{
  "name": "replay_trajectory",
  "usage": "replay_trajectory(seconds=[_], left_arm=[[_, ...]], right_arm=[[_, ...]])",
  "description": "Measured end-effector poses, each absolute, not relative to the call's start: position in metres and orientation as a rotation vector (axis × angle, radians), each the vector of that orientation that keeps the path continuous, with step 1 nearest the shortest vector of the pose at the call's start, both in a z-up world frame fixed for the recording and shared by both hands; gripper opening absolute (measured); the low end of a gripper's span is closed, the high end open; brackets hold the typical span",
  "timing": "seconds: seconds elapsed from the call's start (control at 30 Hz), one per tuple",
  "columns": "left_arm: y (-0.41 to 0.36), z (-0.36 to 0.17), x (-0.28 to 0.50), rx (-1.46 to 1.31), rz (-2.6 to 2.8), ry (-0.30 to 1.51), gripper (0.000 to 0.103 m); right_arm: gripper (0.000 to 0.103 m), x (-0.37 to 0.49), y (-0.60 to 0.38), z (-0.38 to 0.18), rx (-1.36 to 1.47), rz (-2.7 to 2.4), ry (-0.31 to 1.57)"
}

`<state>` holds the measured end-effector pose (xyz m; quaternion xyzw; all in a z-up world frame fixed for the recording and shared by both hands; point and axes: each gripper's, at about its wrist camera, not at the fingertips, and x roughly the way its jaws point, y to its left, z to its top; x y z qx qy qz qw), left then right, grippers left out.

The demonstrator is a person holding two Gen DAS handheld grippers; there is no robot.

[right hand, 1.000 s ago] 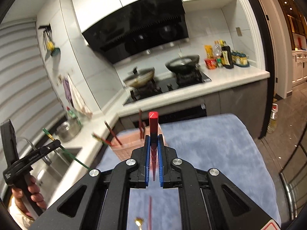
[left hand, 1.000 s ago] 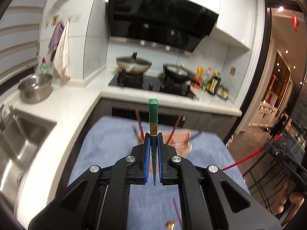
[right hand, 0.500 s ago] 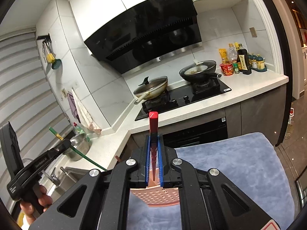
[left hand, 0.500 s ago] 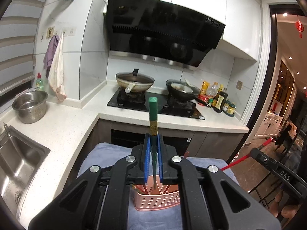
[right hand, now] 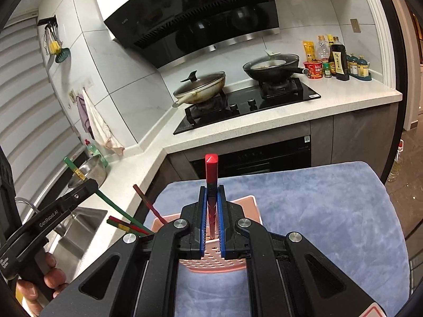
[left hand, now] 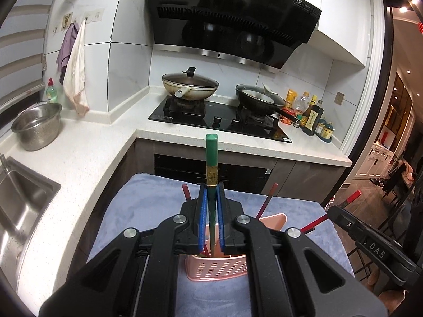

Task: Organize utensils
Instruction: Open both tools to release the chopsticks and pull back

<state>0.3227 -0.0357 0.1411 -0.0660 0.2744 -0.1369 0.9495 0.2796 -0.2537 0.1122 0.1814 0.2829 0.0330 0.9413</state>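
Note:
My left gripper (left hand: 211, 192) is shut on a green chopstick (left hand: 211, 155) that stands upright, its lower tip over the pink slotted utensil basket (left hand: 219, 270). My right gripper (right hand: 212, 195) is shut on a red chopstick (right hand: 211, 174), also upright above the same basket (right hand: 211, 261). Red chopsticks (left hand: 267, 200) lean in the basket. In the right wrist view the left gripper (right hand: 82, 187) shows at left with the green chopstick (right hand: 111, 206) slanting down into the basket. In the left wrist view the right gripper (left hand: 341, 212) shows at right with the red chopstick (left hand: 314, 223).
The basket stands on a blue towel (right hand: 330, 211) over a table. Behind are a white counter (left hand: 87, 155), a steel sink (left hand: 18, 200), a steel bowl (left hand: 37, 125), a stove with two pans (left hand: 190, 87), and sauce bottles (left hand: 314, 117).
Both grippers have come in over the basket with their chopsticks, and the chopstick tips have dropped toward its opening. The cameras have tilted up from the towel to the kitchen.

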Motion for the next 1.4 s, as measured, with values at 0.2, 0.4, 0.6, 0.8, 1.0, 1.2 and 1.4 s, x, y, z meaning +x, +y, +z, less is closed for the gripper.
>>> replay_trajectory(seconds=[0.2,0.4,0.6,0.8,1.0,1.2,1.4], left_arm=[[-0.028,0.145,0.315,-0.162,-0.222,0.545,0.042],[-0.020,0.147,0.301,-0.166,-0.212,0.546,0.042],[-0.013,0.139,0.271,-0.153,-0.217,0.554,0.044],[-0.007,0.110,0.236,-0.134,-0.236,0.617,0.045],[-0.005,0.059,0.195,-0.094,-0.234,0.711,0.045],[-0.005,0.004,0.154,-0.076,-0.237,0.825,0.045],[-0.008,-0.036,0.122,-0.083,-0.258,0.914,0.045]], right_arm=[[0.020,0.271,-0.257,0.121,0.371,0.043,0.545],[0.020,0.247,-0.262,0.131,0.376,0.048,0.515],[0.022,0.207,-0.256,0.125,0.334,0.057,0.526],[0.022,0.164,-0.245,0.092,0.249,0.039,0.610],[0.022,0.119,-0.232,0.038,0.213,0.051,0.754],[0.022,0.073,-0.213,-0.011,0.137,0.033,0.849],[0.022,0.042,-0.195,-0.055,0.168,0.074,0.977]])
